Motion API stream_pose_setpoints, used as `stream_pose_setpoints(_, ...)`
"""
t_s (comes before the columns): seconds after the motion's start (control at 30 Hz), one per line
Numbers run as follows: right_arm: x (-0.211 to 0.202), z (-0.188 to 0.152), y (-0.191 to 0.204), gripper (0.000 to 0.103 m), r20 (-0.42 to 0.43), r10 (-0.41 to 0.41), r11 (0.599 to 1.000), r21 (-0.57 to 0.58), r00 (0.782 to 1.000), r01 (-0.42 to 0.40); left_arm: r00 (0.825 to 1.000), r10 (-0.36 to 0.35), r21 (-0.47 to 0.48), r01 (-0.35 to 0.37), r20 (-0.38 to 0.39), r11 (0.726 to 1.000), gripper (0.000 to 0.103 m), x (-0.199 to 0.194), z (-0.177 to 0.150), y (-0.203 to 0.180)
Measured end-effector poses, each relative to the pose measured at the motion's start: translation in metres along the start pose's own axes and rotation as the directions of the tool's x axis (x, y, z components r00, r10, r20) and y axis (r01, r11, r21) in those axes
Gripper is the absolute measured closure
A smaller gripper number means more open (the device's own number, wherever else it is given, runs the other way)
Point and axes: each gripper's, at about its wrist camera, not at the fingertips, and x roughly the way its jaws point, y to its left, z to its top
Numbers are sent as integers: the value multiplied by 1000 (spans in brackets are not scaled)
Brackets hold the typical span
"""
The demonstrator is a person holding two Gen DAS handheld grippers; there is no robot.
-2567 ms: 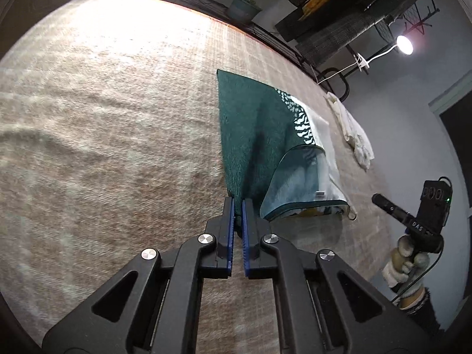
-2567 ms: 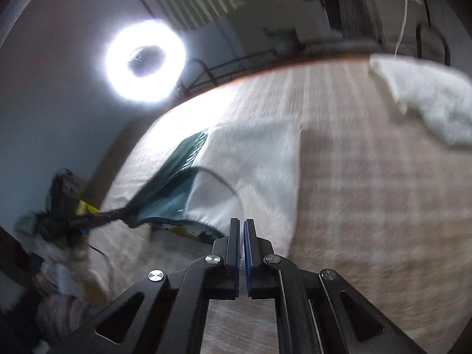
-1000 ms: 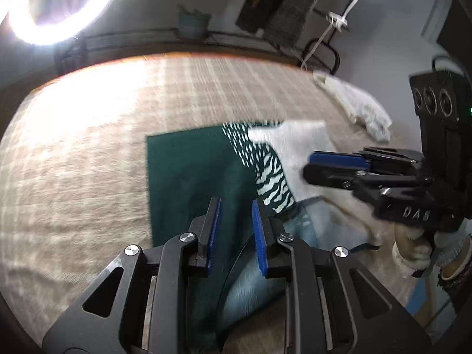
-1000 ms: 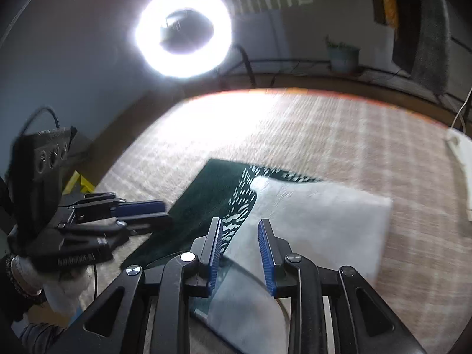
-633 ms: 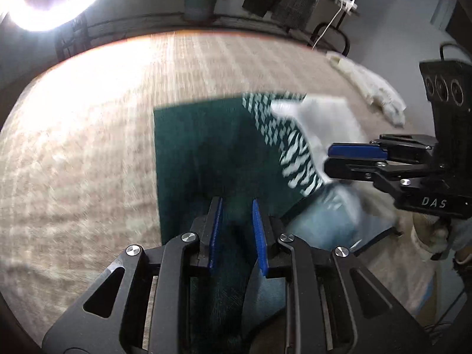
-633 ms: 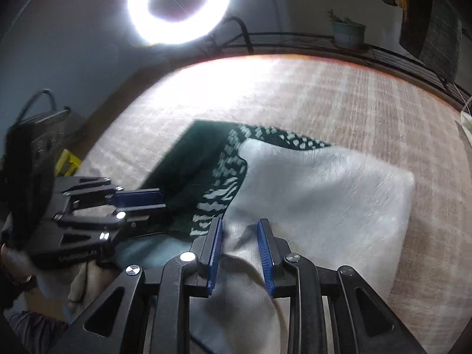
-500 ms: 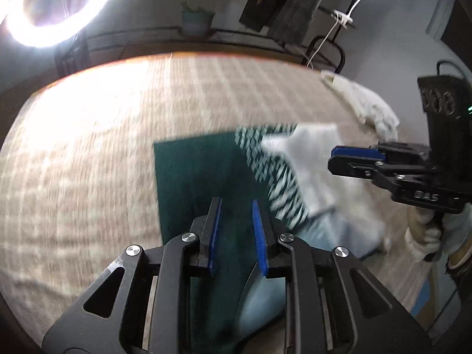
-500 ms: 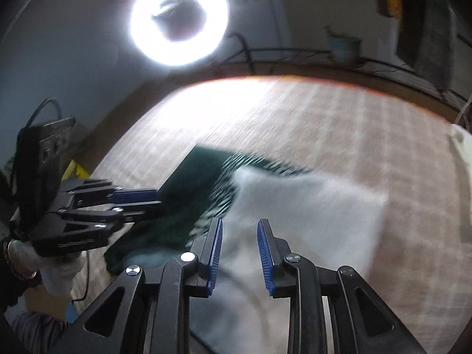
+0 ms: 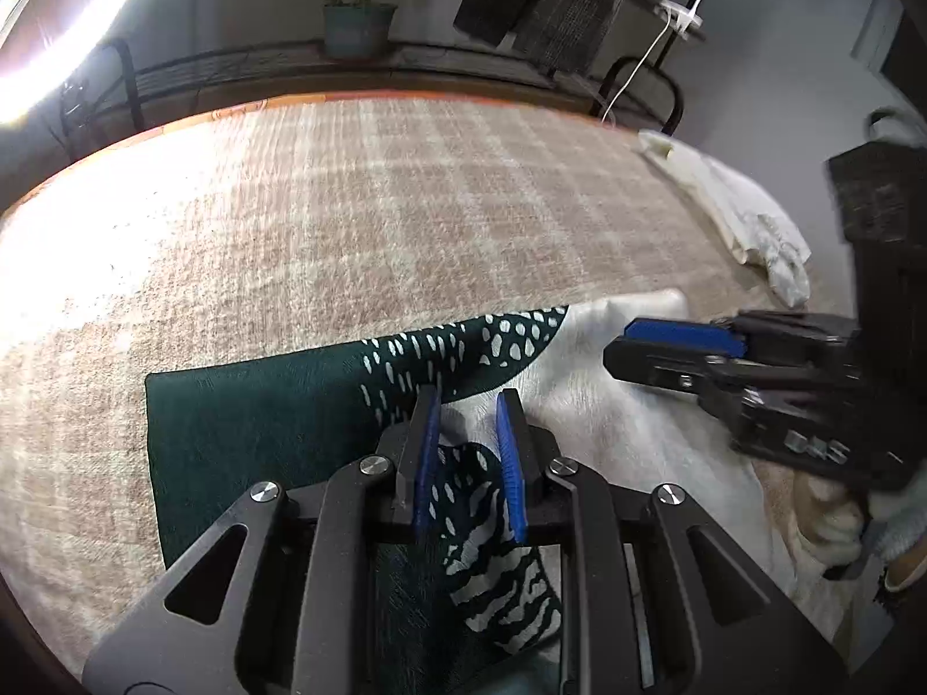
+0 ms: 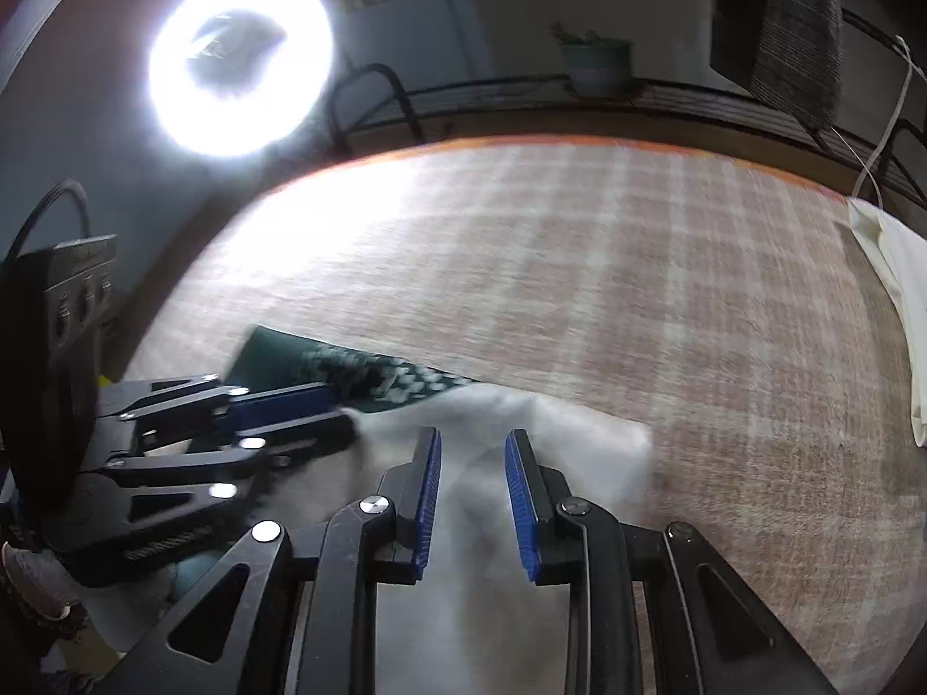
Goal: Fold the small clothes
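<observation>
Left wrist view: the left gripper (image 9: pixel 468 399) hovers with its blue-padded fingers (image 9: pixel 427 452) apart and nothing between them, directly over the folded garment (image 9: pixel 249 423) lying flat on the checked beige bedcover (image 9: pixel 347 220). The garment shows a dark green panel to the left, a band of white dashes and zebra-like stripes under the fingertips, and a white fabric panel spreading right. The right gripper (image 9: pixel 631 344) reaches in from the right edge above that white panel — whether it touches the cloth cannot be told. A second white garment (image 9: pixel 747 220) lies crumpled well apart near the far right edge of the bed; a potted plant (image 9: pixel 356 26) stands on the rail beyond.

Right wrist view: the right gripper (image 10: pixel 472 440) is likewise spread open and empty, poised over the white part of the garment (image 10: pixel 556 440), which is blurred here. The left gripper (image 10: pixel 330 405) enters from the left, its tips over the green patterned edge. A ring light (image 10: pixel 240 61) glares upper left; the other white garment (image 10: pixel 904 284) sits at the right margin.
</observation>
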Motion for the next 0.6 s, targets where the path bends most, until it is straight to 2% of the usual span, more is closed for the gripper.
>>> stream_pose_setpoints(0.07, 0, -3, -8, 84, 10, 11, 1000, 13, 1000, -11, 1000, -16, -5, 16, 2, 1000, 83, -2, -1, 2)
stream_pose_setpoints(0.17, -9, -6, -23, 84, 3, -40, 998, 44, 999, 40, 1000, -1, 5, 2, -6, 1000, 83, -12, -4, 7)
stream_pose_setpoints(0.23, -20, -10, -33, 80, 6, -93, 994, 67, 996, 92, 999, 39, -5, -39, 2, 999, 83, -25, -8, 18)
stream_pose_setpoints(0.3, -32, -17, -42, 73, 18, -108, 989, 100, 994, 105, 998, 53, -51, -52, 27, 997, 83, -45, -13, 37)
stream_pose_setpoints(0.4, -56, -29, -60, 70, 44, -46, 983, 181, 998, 38, 997, 51, -136, -43, 59, 990, 83, -73, -23, 68)
stream_pose_setpoints(0.43, -65, -36, -65, 68, 53, -3, 978, 210, 999, -8, 997, 51, -171, -39, 64, 985, 82, -81, -28, 80)
stream_pose_setpoints(0.5, -73, -43, -68, 57, 63, 60, 969, 236, 996, -74, 998, 25, -245, -9, 62, 969, 69, -93, -38, 102)
stream_pose_setpoints(0.57, -80, -55, -69, 46, 79, 135, 953, 262, 988, -151, 998, -30, -332, 44, 47, 942, 65, -98, -51, 121)
stream_pose_setpoints(0.6, -77, -58, -66, 45, 81, 159, 946, 271, 984, -175, 998, -51, -362, 63, 42, 930, 65, -99, -57, 127)
